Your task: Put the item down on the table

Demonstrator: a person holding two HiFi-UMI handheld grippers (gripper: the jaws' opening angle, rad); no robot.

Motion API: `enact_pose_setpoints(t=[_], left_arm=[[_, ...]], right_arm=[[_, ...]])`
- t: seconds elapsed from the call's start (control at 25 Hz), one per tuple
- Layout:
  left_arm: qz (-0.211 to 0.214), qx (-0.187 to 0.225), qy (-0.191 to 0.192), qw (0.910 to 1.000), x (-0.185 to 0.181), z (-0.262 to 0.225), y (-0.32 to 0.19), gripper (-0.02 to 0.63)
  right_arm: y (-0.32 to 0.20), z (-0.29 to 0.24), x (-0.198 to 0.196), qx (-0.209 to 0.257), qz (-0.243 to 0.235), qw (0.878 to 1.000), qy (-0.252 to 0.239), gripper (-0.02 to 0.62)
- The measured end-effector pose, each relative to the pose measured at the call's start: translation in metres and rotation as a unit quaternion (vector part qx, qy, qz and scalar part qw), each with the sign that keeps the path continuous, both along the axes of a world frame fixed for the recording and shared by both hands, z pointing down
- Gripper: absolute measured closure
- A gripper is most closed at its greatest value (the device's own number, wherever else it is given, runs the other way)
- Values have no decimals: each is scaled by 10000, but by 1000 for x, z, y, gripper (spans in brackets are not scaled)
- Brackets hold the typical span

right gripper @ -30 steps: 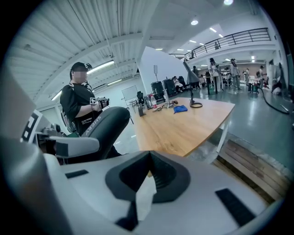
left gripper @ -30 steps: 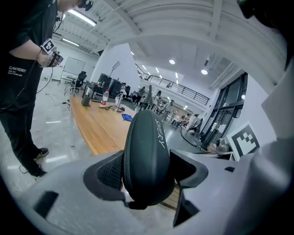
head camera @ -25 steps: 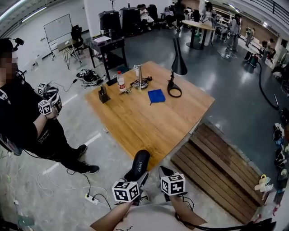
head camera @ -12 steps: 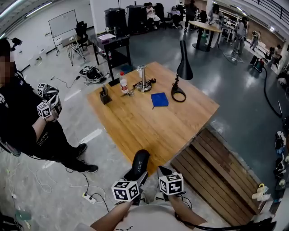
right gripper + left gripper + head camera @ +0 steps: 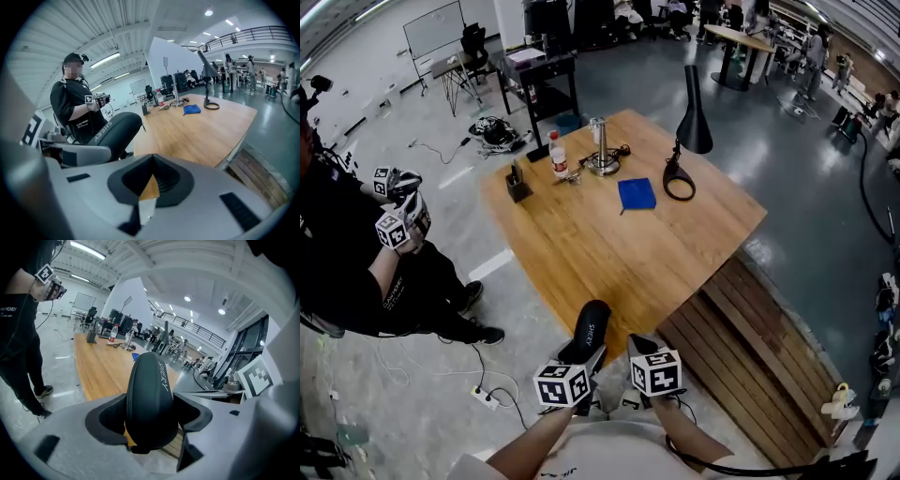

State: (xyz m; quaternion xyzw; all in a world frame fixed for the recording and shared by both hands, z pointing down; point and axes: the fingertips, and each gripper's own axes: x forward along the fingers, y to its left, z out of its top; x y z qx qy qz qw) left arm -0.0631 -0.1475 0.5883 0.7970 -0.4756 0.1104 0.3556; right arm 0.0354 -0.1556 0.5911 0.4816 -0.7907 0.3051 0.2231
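Left gripper (image 5: 152,420): jaws wide apart and clamped on the fat end of the black oval zip-up hard case (image 5: 150,394), pads pressing both flanks, nose of the case pointing away toward the light wooden table (image 5: 619,253). Right gripper (image 5: 149,187): jaws together, nothing in them, sitting just beside the left one. In the head view the case (image 5: 589,330) is up in the air at the table's near corner, with the left gripper (image 5: 581,364) and right gripper (image 5: 642,354) below it; whether its tip is over the wood or short of it I can't tell from this angle. Change over the last second: basically none in the hold, same grip and same spot, only the head view drifts a little and the table slides in frame. So the put-down hasn't started, and my read is it needs a reach forward first. Readable text: "SHERY" in pale letters along the case. The chest print on the black-shirted bystander (image 5: 356,253) is too small to read.
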Motion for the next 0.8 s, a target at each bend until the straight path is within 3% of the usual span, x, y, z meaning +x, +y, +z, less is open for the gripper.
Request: enact_pose_setpoints(t=[0.8], left_arm=[[-153,-704,-24,9974,-9,127,-91,291]], right_arm=[[-83,78,-10,-372,48,9993,25,592]])
